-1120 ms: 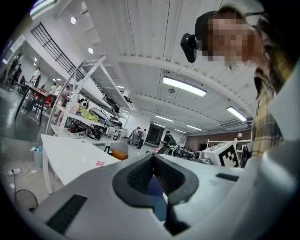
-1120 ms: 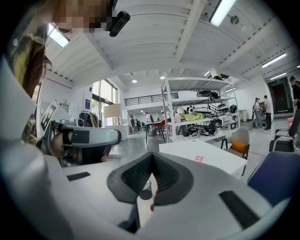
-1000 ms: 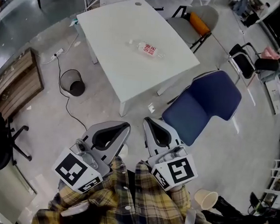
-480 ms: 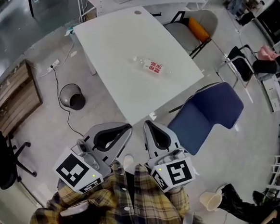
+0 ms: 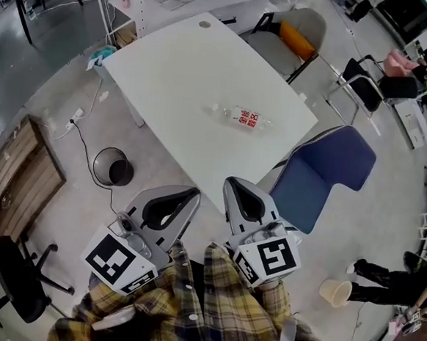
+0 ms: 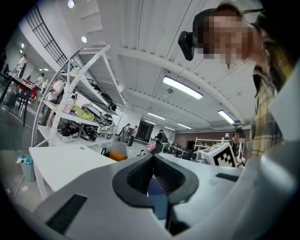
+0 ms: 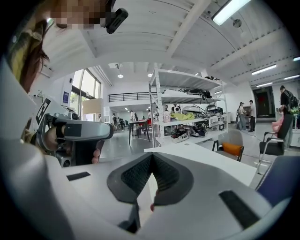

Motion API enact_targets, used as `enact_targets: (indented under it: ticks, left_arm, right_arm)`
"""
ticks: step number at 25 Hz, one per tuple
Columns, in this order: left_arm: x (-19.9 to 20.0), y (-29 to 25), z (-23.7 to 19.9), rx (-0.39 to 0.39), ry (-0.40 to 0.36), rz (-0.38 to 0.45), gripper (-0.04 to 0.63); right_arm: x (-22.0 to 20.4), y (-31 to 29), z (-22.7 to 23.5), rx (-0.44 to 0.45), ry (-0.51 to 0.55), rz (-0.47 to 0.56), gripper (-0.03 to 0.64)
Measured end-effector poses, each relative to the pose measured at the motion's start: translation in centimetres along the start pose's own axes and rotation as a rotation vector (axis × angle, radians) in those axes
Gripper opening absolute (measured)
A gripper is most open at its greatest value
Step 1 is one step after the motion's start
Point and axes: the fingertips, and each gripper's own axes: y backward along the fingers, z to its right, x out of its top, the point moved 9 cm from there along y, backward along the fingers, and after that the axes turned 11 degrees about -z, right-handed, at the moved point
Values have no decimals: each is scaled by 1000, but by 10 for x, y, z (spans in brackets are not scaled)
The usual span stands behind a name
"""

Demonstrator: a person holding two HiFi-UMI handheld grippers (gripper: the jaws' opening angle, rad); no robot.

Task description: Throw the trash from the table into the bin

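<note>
The left gripper (image 5: 191, 195) and the right gripper (image 5: 231, 184) are held side by side, low and close against the person's plaid shirt (image 5: 209, 313). Both point roughly level toward the near corner of the white bench (image 5: 169, 74), a carrying posture that suits someone who stands short of the work with nothing in reach. In each gripper view the jaws are closed tip to tip with nothing between them. That fits, as the only piece of trash in sight is well apart from both. It is a clear plastic bottle (image 5: 241, 117) with a red-and-white label, lying on its side near the middle of the bench, somewhat toward the right edge. Lying flat like that it looks free to roll, so a grasp across its body would probably hold better than one on its ends, and the jaws would have to spread first. The bin (image 5: 111, 167), a dark mesh wastebasket, stands upright on the floor off the bench's left edge, near the corner closest to the person and beside a trailing black cable (image 5: 91, 138). It sits on the left gripper's side, within easy reach of anyone working at the bench. A blue chair (image 5: 323, 175) is drawn up just beside the right edge near the bottle, so the open near corner looks like the easier side to reach in from. The task appears to be at its start, with the bottle not yet touched.
</note>
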Motion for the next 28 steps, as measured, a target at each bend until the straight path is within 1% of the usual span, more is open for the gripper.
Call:
enact_targets:
  ticks: [3,6,13,18,22,25,28]
  left_arm:
    - [3,5,-20,-22,-3,-7,9]
    - [6,8,-36,-28,-1,-4,9]
    - [15,-1,-62,-34,20,-20,9]
    - [24,-25,-80,-25,19,-22,9]
    - [37,-50,-89,-34,20,-24,9]
    - [41,-69,-93,-46,18,-31,9]
    - [41,-84,-94,-56,21,-39,9]
  right_arm:
    - [4,-17,-5,-39,-3,-5,-2]
    - [5,-30,-3,-71,-7,-18,-2]
    - [13,-51,22,-129,-29,-57,-2]
    - [16,-69,54,-146,-27,-75,-2]
    - [22,-81,86,-166,-18,-98,-2]
    - [21,-89,110,-169,-2,-117,-2]
    - [15,-98,134,-168,30,-156,-2]
